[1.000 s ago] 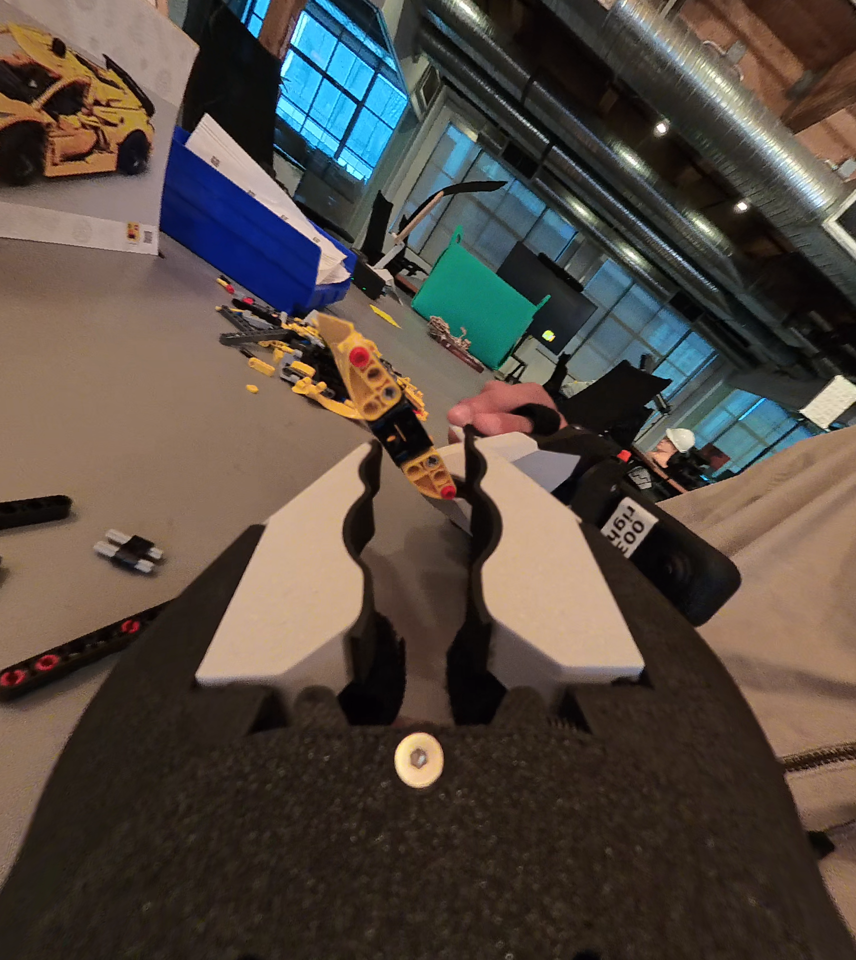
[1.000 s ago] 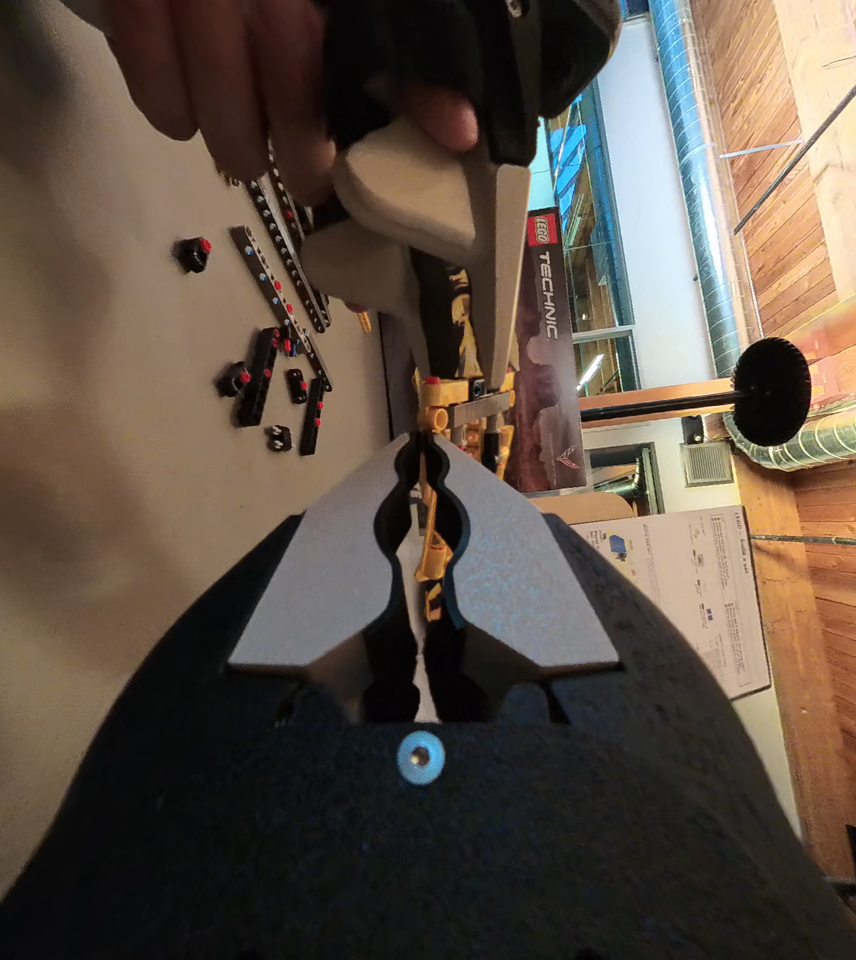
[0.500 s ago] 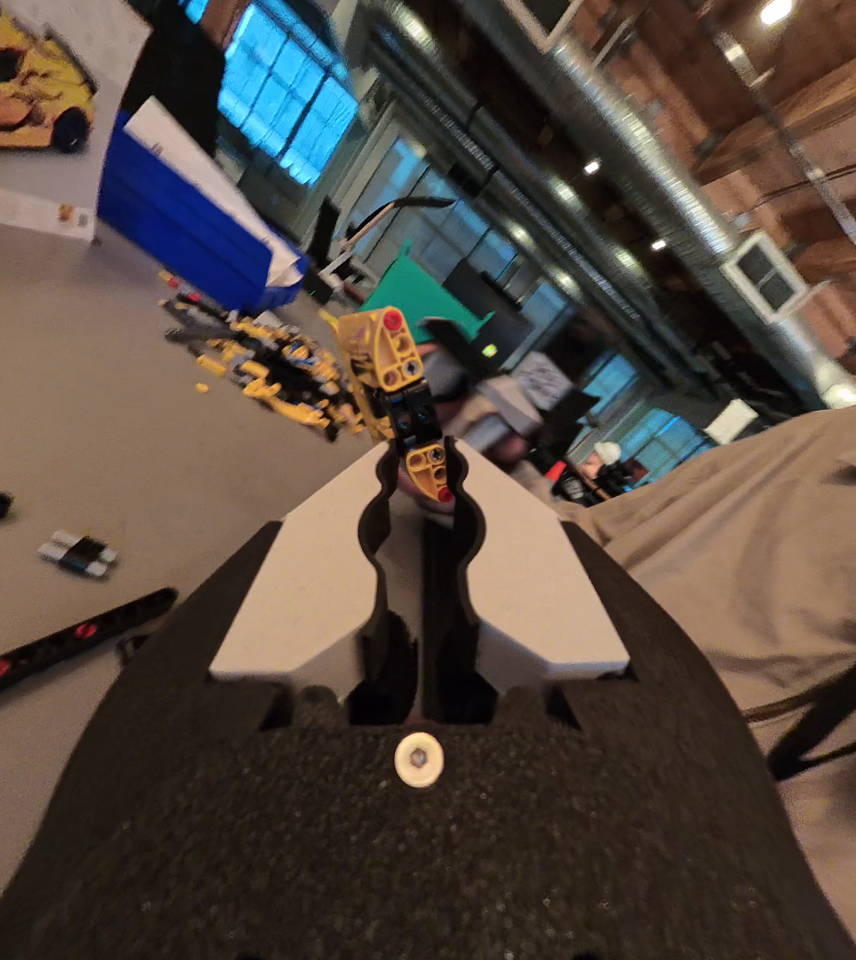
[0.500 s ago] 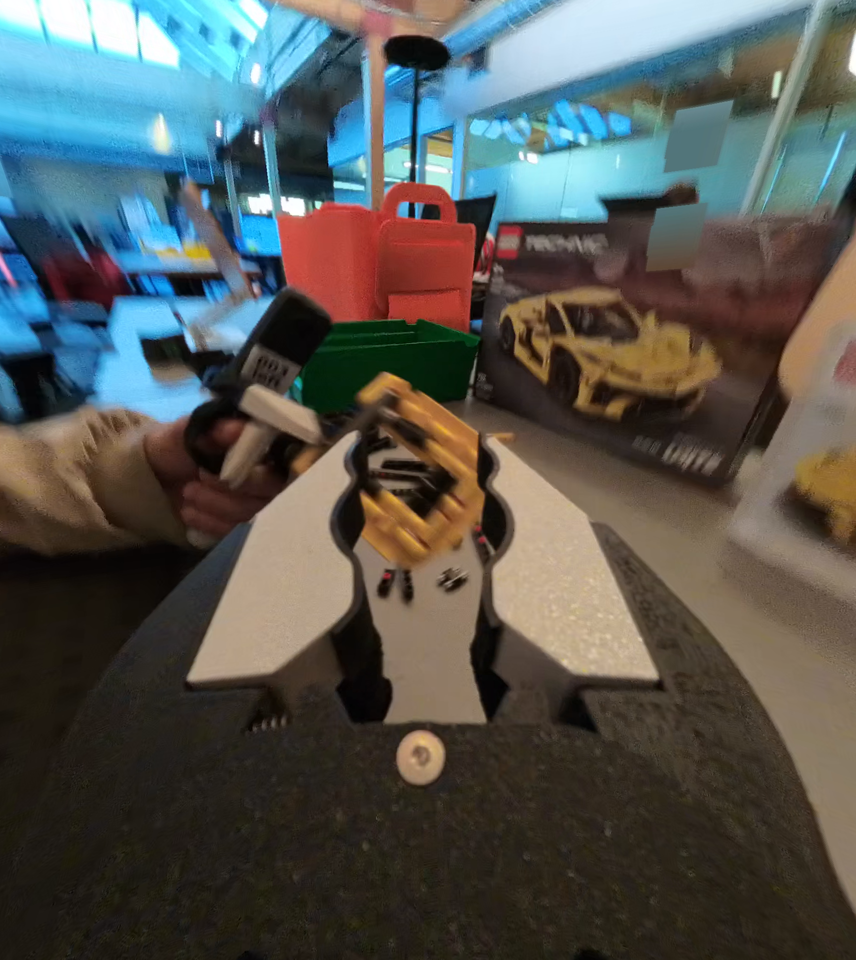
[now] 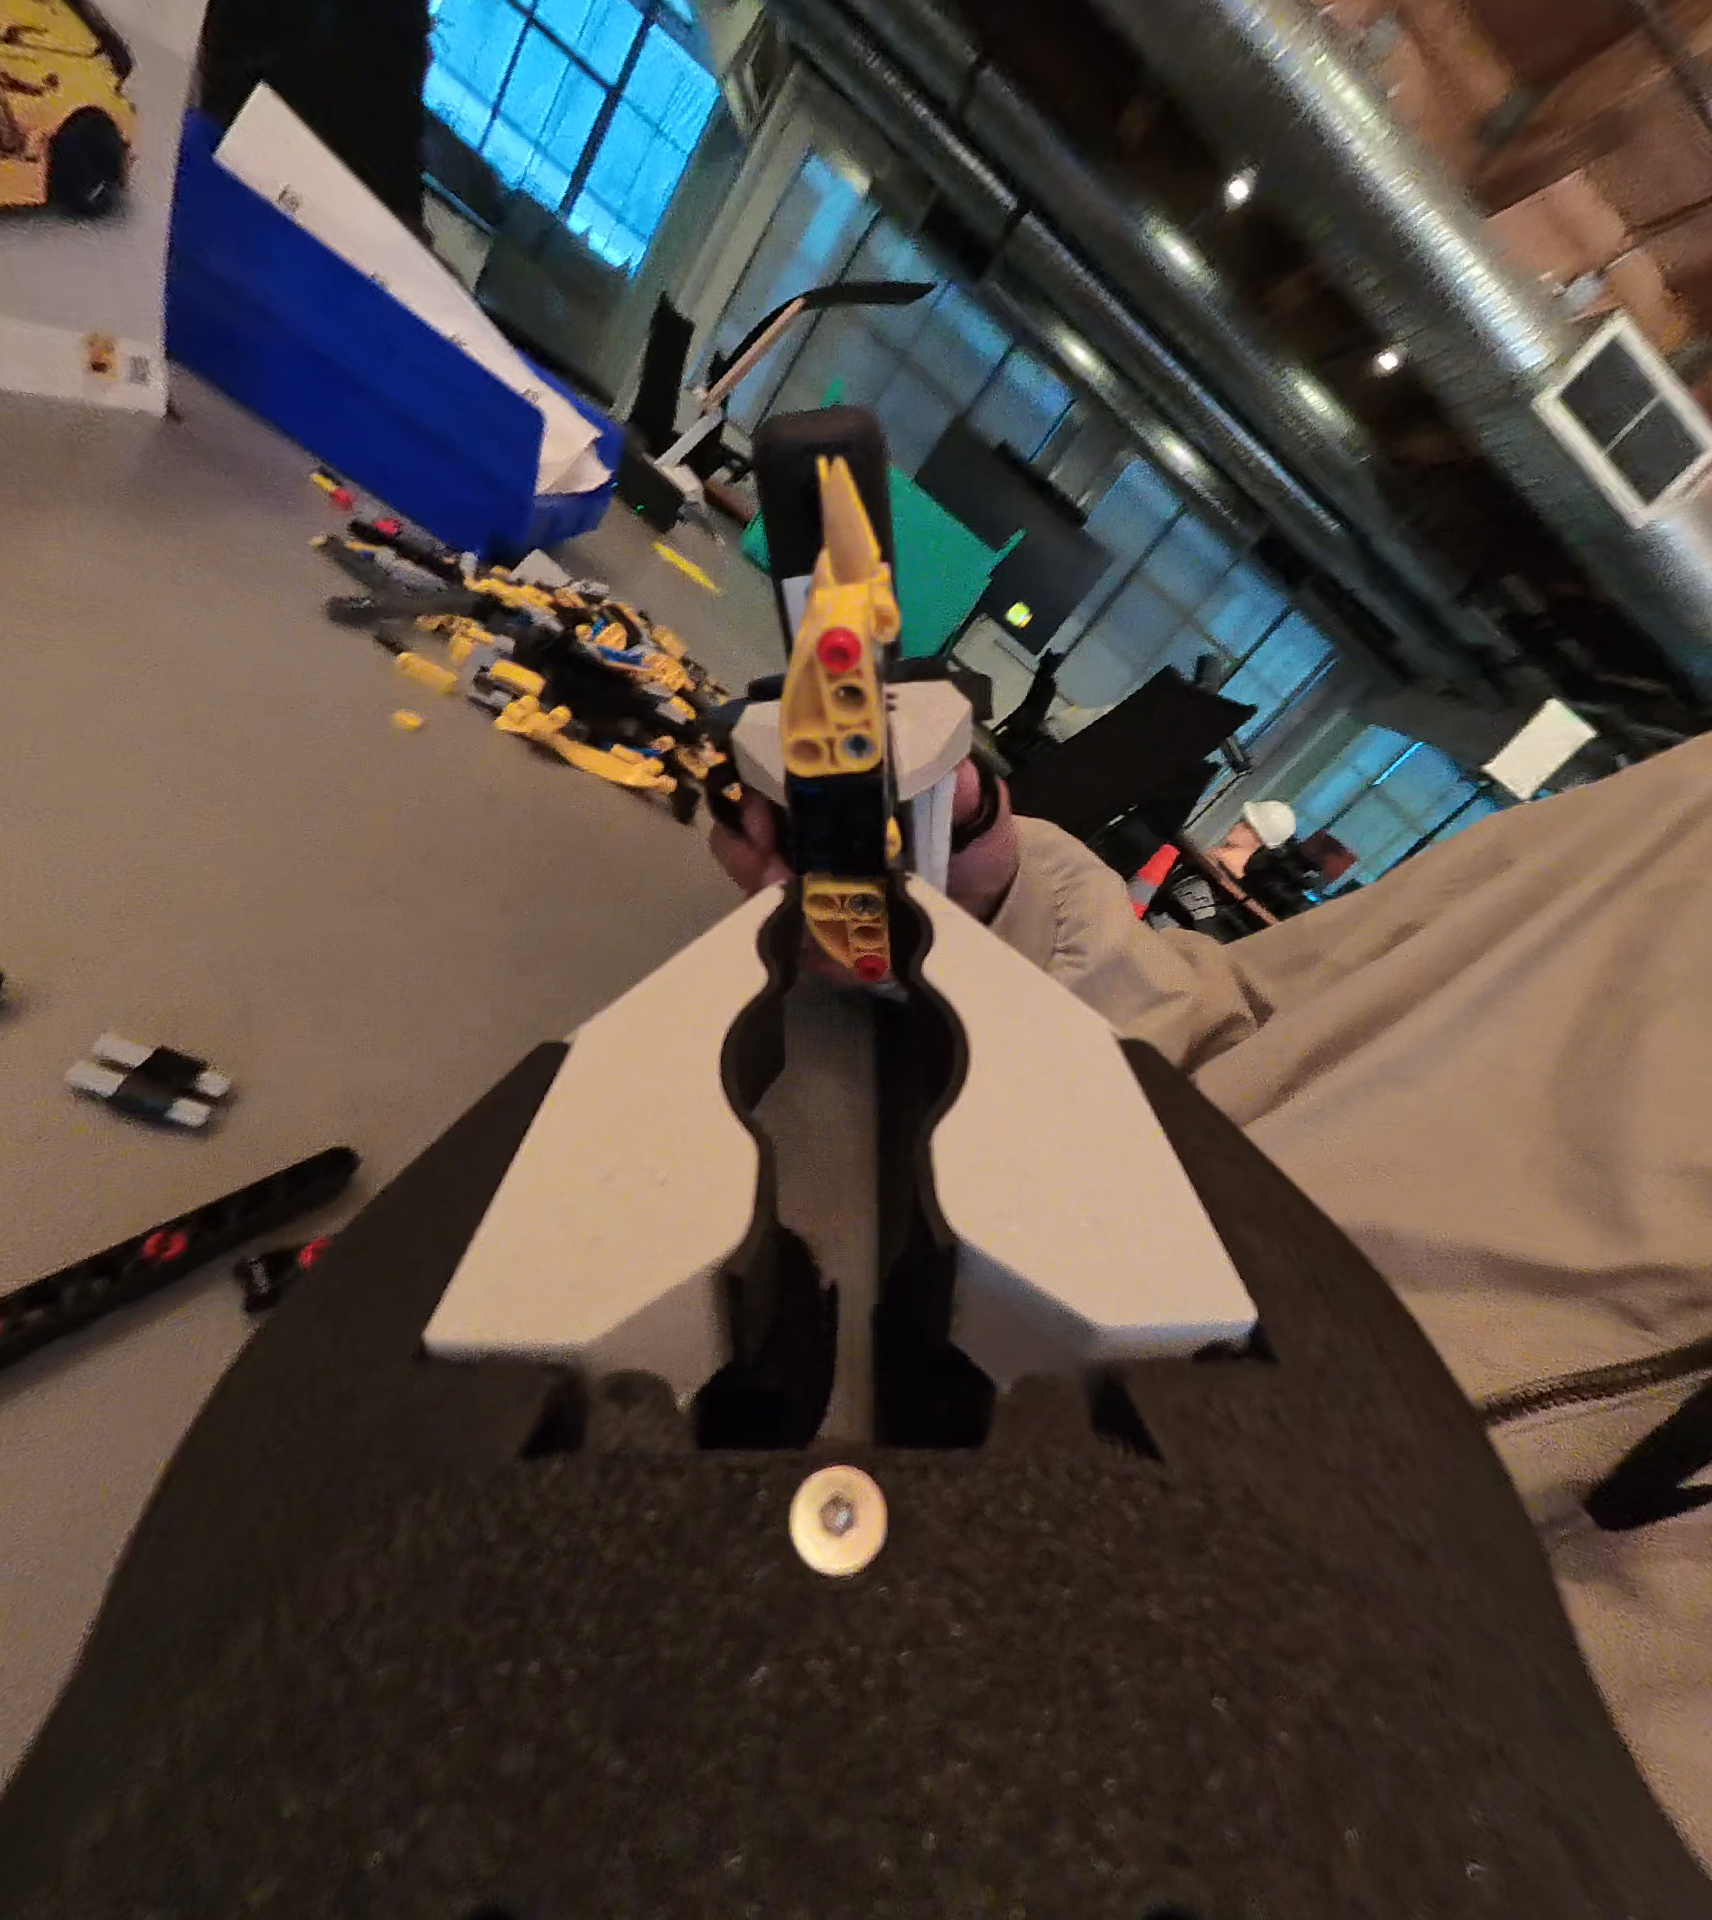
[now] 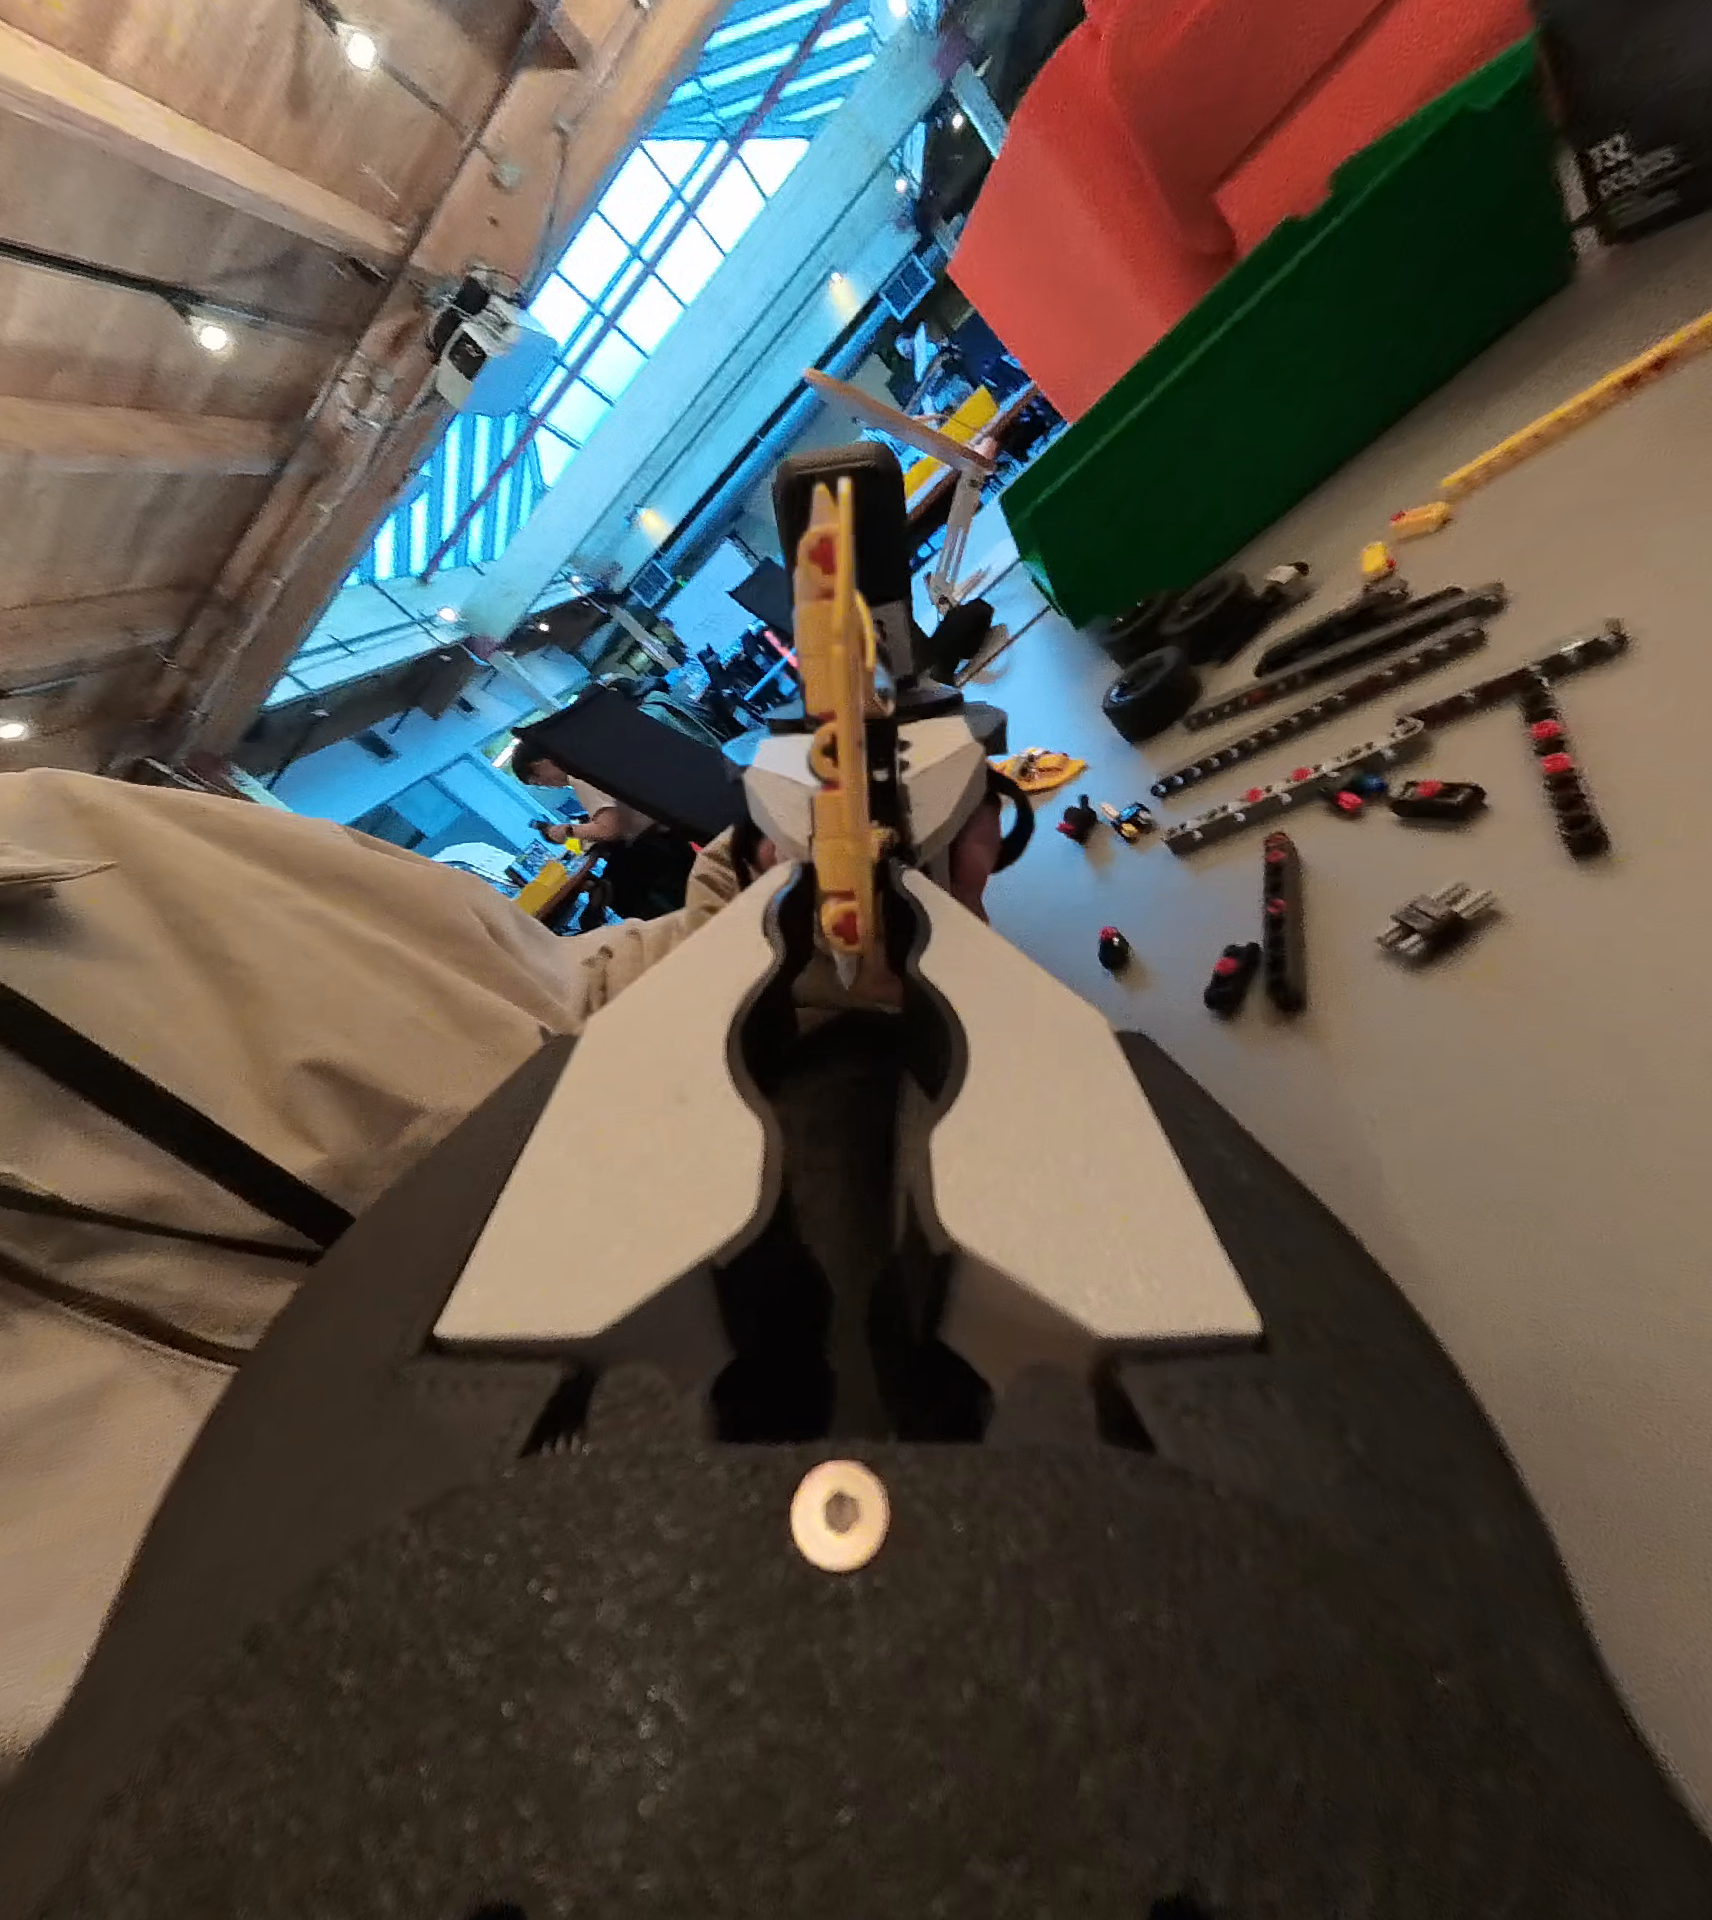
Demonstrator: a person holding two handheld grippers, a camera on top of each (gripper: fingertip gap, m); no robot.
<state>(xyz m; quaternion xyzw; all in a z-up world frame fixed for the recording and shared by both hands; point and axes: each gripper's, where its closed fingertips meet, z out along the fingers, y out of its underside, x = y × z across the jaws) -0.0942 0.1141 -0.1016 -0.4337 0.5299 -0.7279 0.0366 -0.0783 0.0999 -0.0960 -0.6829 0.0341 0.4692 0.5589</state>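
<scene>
Desk (image 5: 156, 831) grey, running off to the left of the left jaws and to the right of the right jaws. Both tools tilted and lifted clear of it.

Blue bin (image 5: 332, 364) far ahead-left of the left jaws, paper sheets leaning inside. Green bin (image 6: 1299, 384) with red containers (image 6: 1143, 208) behind it, far ahead-right of the right jaws. Likely parked at the edges to leave working room in the middle.

Beige sleeve (image 5: 1454, 1039) filling the space right of the left jaws.

Left gripper (image 5: 847, 914) and right gripper (image 6: 847, 914) nose to nose, pointing at each other. Yellow-and-black assembly (image 5: 831, 727) spanning between them in the air, upright in both views.
- Left jaws clamped on the lower yellow end, flat holed face toward the camera.
- Right jaws closed on the other part, seen edge-on. From the left view, grey fingers pressed against both flanks.
- Two-point hold probably there to stop the piece twisting.

Pile of yellow and black parts (image 5: 561, 675) ahead-left of the left jaws, well apart. Wheels (image 6: 1153, 686) and black beams (image 6: 1351, 696) laid in rows ahead-right of the right jaws, looks sorted for easy picking.

Long black beam (image 5: 125, 1278) with red pins left of the left jaws, grey-and-black connector (image 5: 151, 1081) just beyond it.
</scene>
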